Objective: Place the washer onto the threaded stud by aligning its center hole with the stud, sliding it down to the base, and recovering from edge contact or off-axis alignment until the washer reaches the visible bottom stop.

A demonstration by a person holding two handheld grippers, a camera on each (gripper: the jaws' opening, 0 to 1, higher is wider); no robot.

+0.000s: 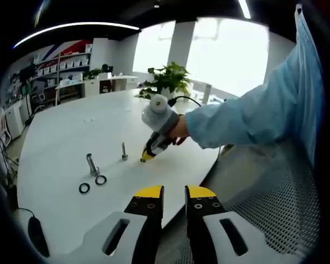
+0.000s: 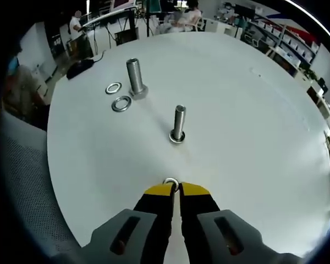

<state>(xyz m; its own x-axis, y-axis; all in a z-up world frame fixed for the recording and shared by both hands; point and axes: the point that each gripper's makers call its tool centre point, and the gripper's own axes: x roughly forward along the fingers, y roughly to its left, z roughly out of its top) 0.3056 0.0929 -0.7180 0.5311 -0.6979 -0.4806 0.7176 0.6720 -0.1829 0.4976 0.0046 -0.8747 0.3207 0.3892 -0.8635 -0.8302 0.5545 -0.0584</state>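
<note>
White table [image 2: 253, 137], bright office

Bright windows [image 1: 225, 52] beyond white table [image 1: 60, 143]

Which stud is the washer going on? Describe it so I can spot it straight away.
On the white table, two upright studs stand ahead of the right hand-held gripper, which pinches a small washer. Likely the nearer stud: it is slimmer and stands alone. The farther stud is thicker, with two loose washers beside it.
</note>
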